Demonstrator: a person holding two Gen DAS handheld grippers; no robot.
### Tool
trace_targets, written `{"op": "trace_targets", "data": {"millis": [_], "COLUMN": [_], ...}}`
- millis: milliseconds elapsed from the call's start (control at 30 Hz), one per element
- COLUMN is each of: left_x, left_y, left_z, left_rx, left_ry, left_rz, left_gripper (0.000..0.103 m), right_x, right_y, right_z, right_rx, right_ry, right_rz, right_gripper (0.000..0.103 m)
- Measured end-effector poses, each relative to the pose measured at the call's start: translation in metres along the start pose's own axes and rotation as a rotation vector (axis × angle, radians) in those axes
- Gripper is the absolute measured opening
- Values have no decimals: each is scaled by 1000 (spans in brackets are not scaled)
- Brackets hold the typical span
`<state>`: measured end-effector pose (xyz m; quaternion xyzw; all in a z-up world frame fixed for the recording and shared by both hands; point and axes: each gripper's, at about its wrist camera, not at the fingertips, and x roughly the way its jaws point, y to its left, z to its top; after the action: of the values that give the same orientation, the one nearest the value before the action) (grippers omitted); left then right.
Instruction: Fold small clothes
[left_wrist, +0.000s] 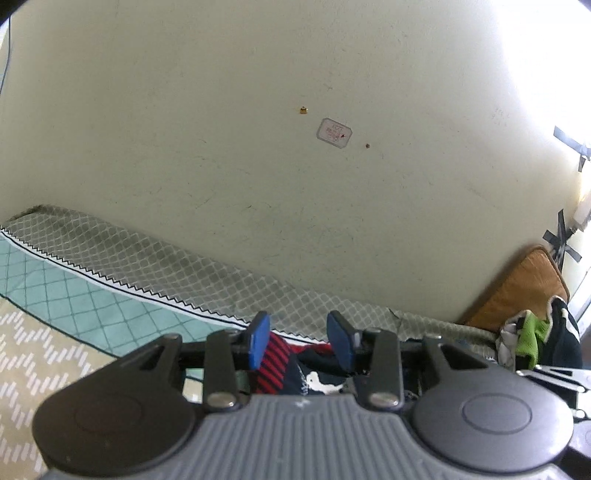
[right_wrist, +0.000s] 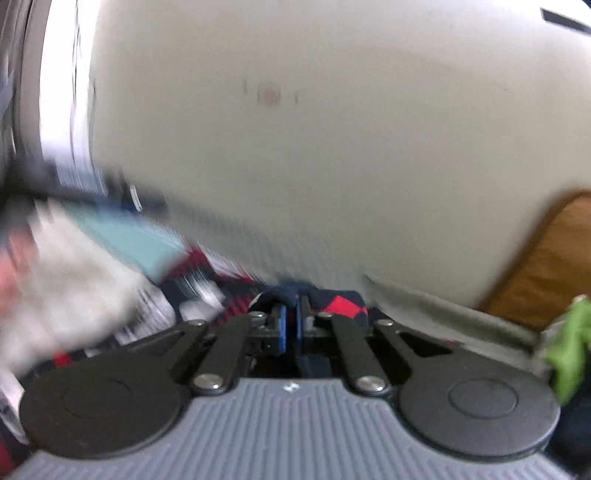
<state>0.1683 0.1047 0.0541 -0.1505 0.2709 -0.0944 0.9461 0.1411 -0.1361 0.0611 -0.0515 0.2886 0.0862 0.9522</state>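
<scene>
**Right tongs clamped on a red-and-navy garment, left tongs parted above it**

While the right wrist view is smeared by motion, the right gripper (right_wrist: 291, 325) can be made out with its two blue pads drawn almost together, pinching a fold of the small red-and-navy patterned cloth garment (right_wrist: 340, 306) that bunches up over their tips. In the left wrist view the left gripper (left_wrist: 301, 341) is released: its blue pads (left_wrist: 258, 341) stand apart, and the same garment, here showing red and navy stripes and a white printed figure, lies below and between them; whether either pad touches it cannot be told. Beyond both grippers runs the far edge of the bed, covered by a grey lattice-patterned sheet (left_wrist: 177, 266) with a zigzag border, next to a teal diamond-quilted cover (left_wrist: 66, 291). At the bed's right end a heap of other clothes (left_wrist: 535, 336), bright green, white and dark, sits against an orange-brown wooden headboard (left_wrist: 517, 291). A pale cream wall (left_wrist: 258, 166) behind carries a small white sticker (left_wrist: 333, 133).
</scene>
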Motion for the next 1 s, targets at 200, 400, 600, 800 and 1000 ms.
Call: {"op": "trace_targets", "data": {"millis": [200, 400, 600, 800, 1000], "left_x": [13, 6, -4, 10, 0], "left_y": [-22, -70, -104, -102, -89], "left_z": [-18, -49, -87, -96, -76], "left_rx": [101, 409, 731, 755, 713], "left_ry": [68, 69, 67, 133, 98], "left_rz": [-22, -79, -126, -70, -46], "left_gripper": [38, 46, 47, 8, 6], "right_x": [6, -28, -39, -18, -24], "right_y": [13, -19, -32, -19, -22], "right_z": [-46, -55, -58, -53, -49], "right_rx": [-204, -153, -111, -169, -143], "right_ry": [132, 121, 121, 127, 58], "right_rz": [-104, -183, -212, -199, -301], "right_gripper": [30, 56, 56, 38, 7]}}
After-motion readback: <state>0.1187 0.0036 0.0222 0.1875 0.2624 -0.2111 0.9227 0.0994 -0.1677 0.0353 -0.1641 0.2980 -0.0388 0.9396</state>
